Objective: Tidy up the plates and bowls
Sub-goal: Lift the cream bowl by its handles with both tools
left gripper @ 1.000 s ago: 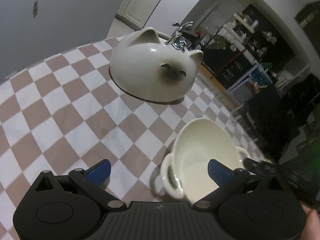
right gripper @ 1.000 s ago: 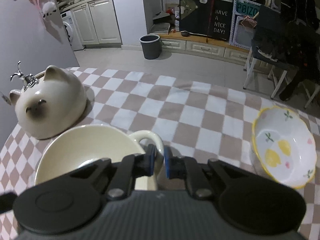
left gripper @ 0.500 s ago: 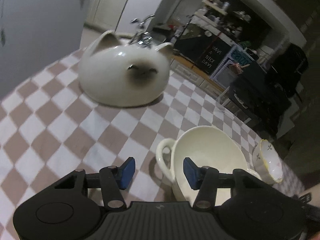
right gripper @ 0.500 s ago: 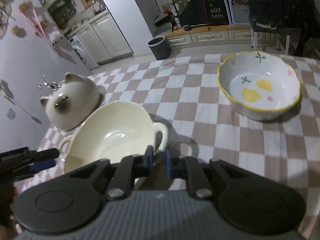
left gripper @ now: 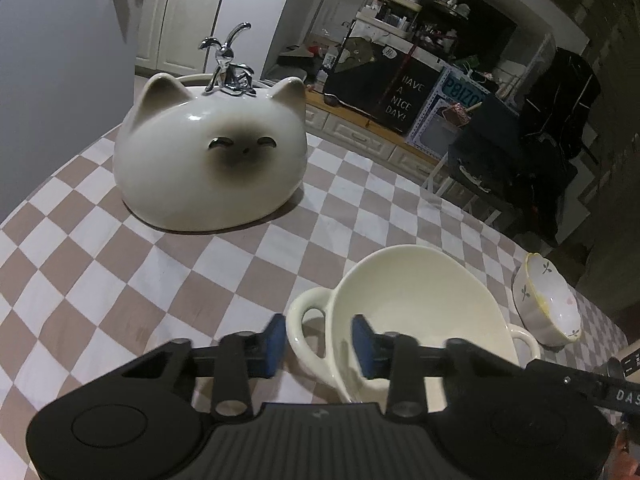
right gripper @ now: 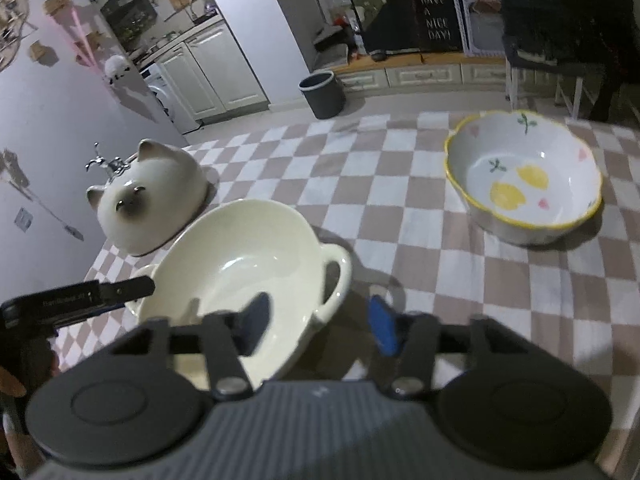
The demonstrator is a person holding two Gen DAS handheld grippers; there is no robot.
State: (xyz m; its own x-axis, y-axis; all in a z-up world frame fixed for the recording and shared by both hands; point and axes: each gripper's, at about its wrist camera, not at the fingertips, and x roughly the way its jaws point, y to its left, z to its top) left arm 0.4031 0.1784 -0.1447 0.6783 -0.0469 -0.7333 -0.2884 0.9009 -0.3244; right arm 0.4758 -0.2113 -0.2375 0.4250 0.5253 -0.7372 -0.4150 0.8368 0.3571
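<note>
Cream two-handled bowl (left gripper: 416, 300) mid-tabletop, left gripper (left gripper: 319, 340) closing around its handle — not yet pressing, right gripper (right gripper: 320, 322) just opened, straddling the other handle.

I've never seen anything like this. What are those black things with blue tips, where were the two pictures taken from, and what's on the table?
There is no robot here. A person holds a pincer tool in each hand, and each tool has a camera looking along its two blue-padded fingers. One picture looks out from the left gripper, the other from the right gripper. On the checked tablecloth stand a cream two-handled bowl, a cat-faced ceramic dome and a flowered yellow-rimmed bowl. Each gripper straddles one handle of the cream bowl. The right one's jaws have just been opening, and its pads stand clear of the handle. The left one's have just been closing; whether they press yet, I cannot tell.
</note>
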